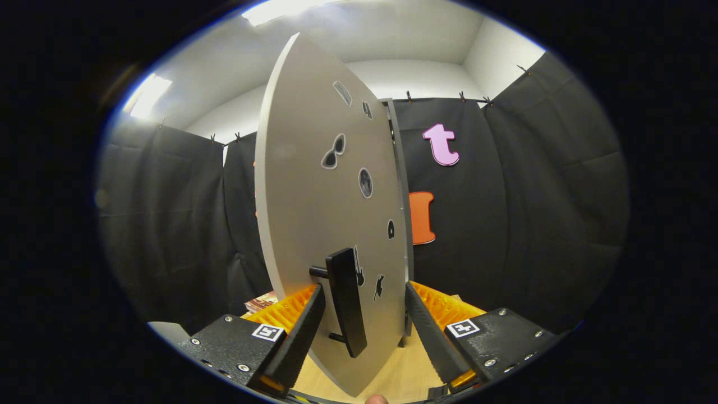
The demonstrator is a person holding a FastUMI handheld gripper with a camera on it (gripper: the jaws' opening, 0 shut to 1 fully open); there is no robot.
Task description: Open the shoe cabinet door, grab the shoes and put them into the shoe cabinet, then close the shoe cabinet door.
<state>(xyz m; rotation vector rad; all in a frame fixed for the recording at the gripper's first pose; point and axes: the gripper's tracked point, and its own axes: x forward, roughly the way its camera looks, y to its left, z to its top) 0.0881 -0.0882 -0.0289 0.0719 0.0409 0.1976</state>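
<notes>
Fingers of our gripper [364, 331] sit spread wide, straddling the black handle [345, 300] of the shoe cabinet door [314, 191] without pressing it. We risk the 2 fingers slipping off if we pull before clamping.

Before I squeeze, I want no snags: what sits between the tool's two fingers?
In the gripper view, the open tool has the black bar handle of the grey cabinet door between its fingers; neither finger touches it yet.
</notes>
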